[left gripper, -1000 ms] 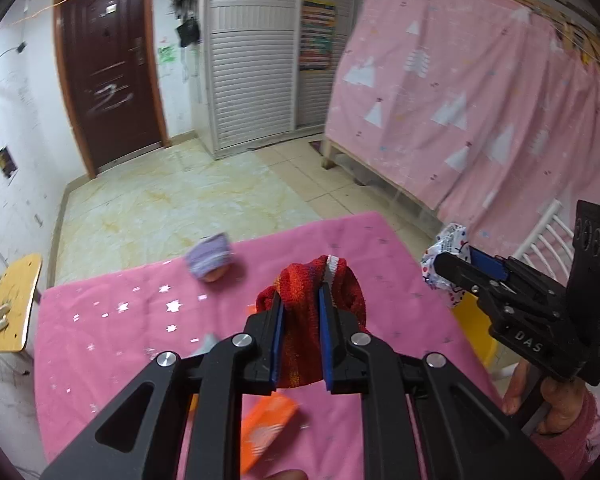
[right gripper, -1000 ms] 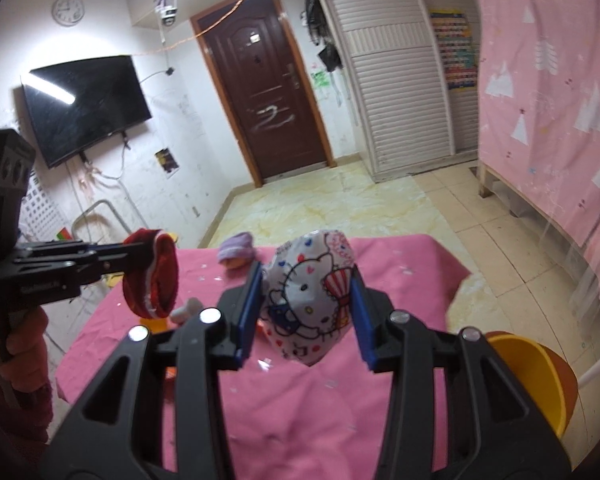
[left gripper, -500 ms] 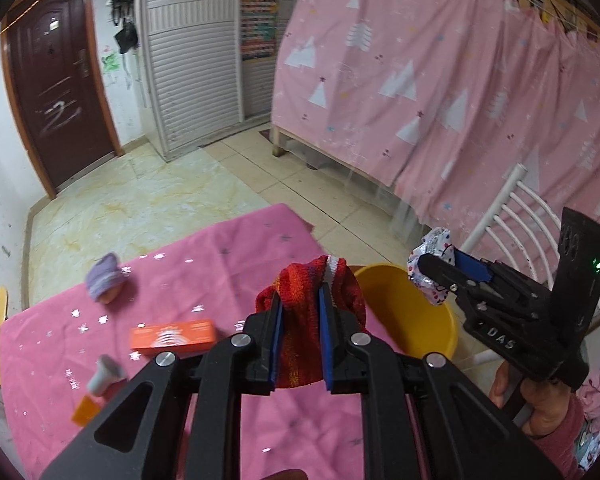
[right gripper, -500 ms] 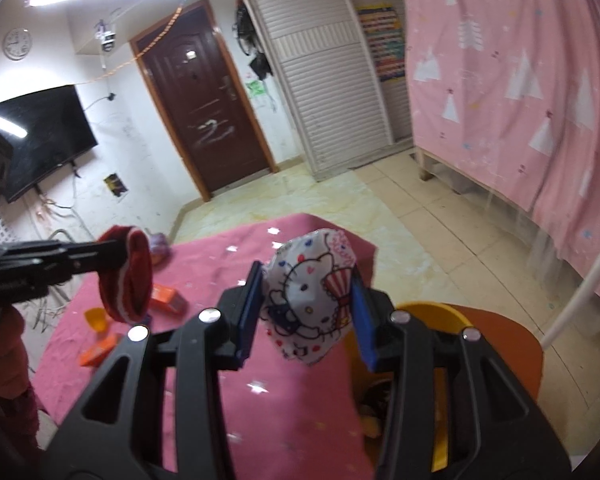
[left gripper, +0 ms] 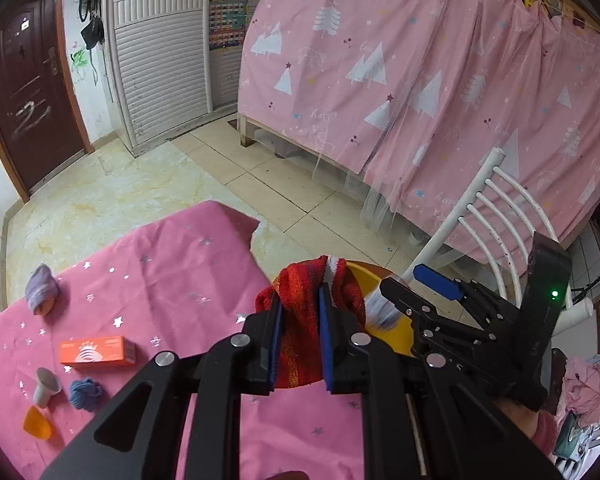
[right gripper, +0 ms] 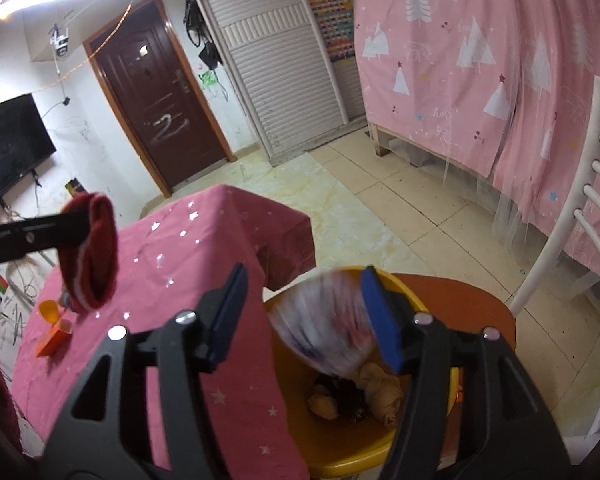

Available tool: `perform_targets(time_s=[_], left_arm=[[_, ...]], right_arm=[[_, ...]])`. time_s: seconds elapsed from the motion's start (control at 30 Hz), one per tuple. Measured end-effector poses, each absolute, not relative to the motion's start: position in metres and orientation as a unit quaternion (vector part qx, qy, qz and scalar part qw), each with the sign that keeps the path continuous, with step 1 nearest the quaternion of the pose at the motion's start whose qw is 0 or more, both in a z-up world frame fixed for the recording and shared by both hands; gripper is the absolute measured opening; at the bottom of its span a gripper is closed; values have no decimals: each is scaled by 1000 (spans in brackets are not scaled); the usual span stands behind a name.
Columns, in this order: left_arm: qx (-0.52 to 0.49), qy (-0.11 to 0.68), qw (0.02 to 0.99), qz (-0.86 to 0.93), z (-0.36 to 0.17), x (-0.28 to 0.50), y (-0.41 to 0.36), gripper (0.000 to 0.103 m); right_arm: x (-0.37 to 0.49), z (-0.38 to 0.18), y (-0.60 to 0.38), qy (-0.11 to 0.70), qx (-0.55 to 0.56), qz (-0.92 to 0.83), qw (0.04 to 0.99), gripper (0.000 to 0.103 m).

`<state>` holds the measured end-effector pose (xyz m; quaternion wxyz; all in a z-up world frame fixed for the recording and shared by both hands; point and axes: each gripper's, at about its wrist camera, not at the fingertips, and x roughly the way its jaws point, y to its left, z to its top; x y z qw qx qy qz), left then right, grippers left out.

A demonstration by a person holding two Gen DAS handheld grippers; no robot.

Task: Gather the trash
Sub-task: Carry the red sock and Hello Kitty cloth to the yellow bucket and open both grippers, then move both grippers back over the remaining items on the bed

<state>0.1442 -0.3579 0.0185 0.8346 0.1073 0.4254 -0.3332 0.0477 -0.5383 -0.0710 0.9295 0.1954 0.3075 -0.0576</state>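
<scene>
Left wrist: orange box point(left gripper: 97, 351) print perhaps unreadable.

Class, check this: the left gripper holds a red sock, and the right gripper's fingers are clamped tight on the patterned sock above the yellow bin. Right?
Not quite. In the right wrist view the right gripper has its fingers apart, with the blurred patterned sock loose between them above the yellow bin. The left gripper does hold the red sock.

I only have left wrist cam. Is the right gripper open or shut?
Observer: Open. The right gripper has its jaws wide apart, with the printed bundle blurred between them, above the yellow bin.
Operator: Anything in the bin?
Observer: Yes: tan balled-up cloths and something dark at the bottom.
Operator: What's the bin on?
Observer: An orange-brown chair seat beside the pink-covered table.
</scene>
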Motion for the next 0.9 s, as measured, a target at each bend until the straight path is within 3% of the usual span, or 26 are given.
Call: perform_targets(time_s=[0.47,0.63,0.9], left_arm=[[105,415,822,-376,16,129,-411,8],[105,416,813,-393,17,123,-423,33],[102,413,818,-386,22,123,-411,33]], right_arm=[[9,-56,-592,253,246,-113,929,61],[2,-51,-595,247,245,-121,930,62],[3,-46,-582,251,237,-116,931,62]])
